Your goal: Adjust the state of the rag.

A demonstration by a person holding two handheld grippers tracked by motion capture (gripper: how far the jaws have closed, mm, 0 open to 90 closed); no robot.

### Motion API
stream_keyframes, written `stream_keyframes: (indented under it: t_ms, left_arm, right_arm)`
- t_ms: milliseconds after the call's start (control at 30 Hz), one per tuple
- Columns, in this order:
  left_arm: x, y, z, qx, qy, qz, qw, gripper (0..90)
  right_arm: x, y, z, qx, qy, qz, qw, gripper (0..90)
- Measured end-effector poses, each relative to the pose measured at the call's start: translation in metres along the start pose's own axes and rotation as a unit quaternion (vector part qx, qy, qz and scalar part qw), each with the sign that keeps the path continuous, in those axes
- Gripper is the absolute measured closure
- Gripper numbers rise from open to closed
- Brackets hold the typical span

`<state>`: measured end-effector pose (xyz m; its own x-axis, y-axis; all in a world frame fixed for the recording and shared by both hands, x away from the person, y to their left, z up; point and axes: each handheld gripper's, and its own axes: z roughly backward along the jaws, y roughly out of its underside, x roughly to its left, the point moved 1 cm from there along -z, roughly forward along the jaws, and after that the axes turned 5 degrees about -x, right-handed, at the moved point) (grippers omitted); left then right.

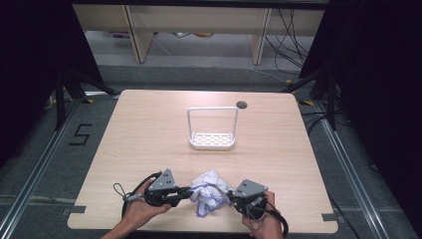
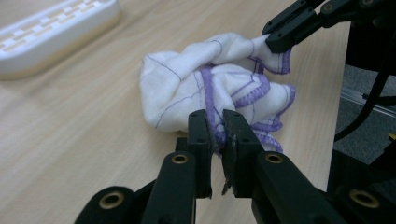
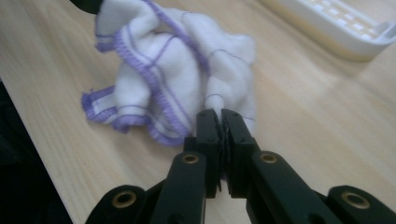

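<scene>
A crumpled white cloth [image 1: 209,191] with purple stitched edging sits at the lower centre of the high view, near the front edge of the light wooden table [image 1: 149,129]. The left gripper [image 1: 186,191] reaches it from the left, the right gripper [image 1: 230,195] from the right, each held in 1 hand.

In the left gripper view, the left gripper [image 2: 218,133] has its 2 jaws pressed together on a purple hem of the cloth [image 2: 187,88]; the other gripper pinches the cloth at the upper right of that frame.

In the right gripper view, the right gripper [image 3: 220,125] has its jaws closed on a white fold of the cloth [image 3: 173,70].

A white slotted rack [image 1: 212,139] with a tall loop handle stands at the centre of the high view, well apart from the cloth.
</scene>
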<state>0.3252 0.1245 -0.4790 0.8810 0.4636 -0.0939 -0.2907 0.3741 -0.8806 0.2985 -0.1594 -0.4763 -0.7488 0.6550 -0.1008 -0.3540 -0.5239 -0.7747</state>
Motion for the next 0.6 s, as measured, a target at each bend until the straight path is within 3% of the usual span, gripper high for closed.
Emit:
stream_keyframes:
  t_ms: [100, 167, 233, 300, 400, 433, 467, 500, 600]
  left_arm:
    - [0.002, -0.006, 0.014, -0.017, 0.005, 0.017, 0.9997, 82.4]
    - [0.004, -0.011, 0.024, -0.025, 0.005, 0.012, 0.9996, 82.6]
    - [0.006, -0.016, 0.033, -0.033, 0.013, 0.019, 0.9992, 82.7]
    - [0.009, -0.020, 0.043, -0.036, 0.014, 0.015, 0.9991, 82.7]
    - [0.016, -0.025, 0.053, -0.046, 0.023, 0.029, 0.9983, 82.7]
    - [0.020, -0.025, 0.055, -0.042, 0.023, 0.028, 0.9985, 82.7]
    - [0.024, -0.025, 0.055, -0.041, 0.021, 0.030, 0.9985, 82.7]
    - [0.030, -0.024, 0.053, -0.032, 0.020, 0.031, 0.9988, 82.6]
    - [0.049, -0.017, 0.036, -0.018, 0.002, 0.040, 0.9990, 82.4]
  right_arm:
    - [-0.010, -0.006, 0.013, -0.024, -0.003, -0.015, 0.9996, 87.4]
    - [-0.014, -0.011, 0.021, -0.034, -0.013, -0.030, 0.9989, 87.5]
    - [-0.019, -0.018, 0.029, -0.048, -0.020, -0.043, 0.9977, 87.5]
    - [-0.025, -0.024, 0.035, -0.062, -0.029, -0.040, 0.9969, 87.6]
    - [-0.033, -0.032, 0.043, -0.068, -0.034, -0.057, 0.9955, 87.6]
    - [-0.037, -0.035, 0.044, -0.073, -0.028, -0.049, 0.9957, 87.6]
    - [-0.038, -0.037, 0.045, -0.066, -0.027, -0.060, 0.9957, 87.6]
    - [-0.043, -0.039, 0.044, -0.066, -0.026, -0.049, 0.9963, 87.6]
    - [-0.058, -0.042, 0.029, -0.047, -0.025, -0.058, 0.9969, 87.6]
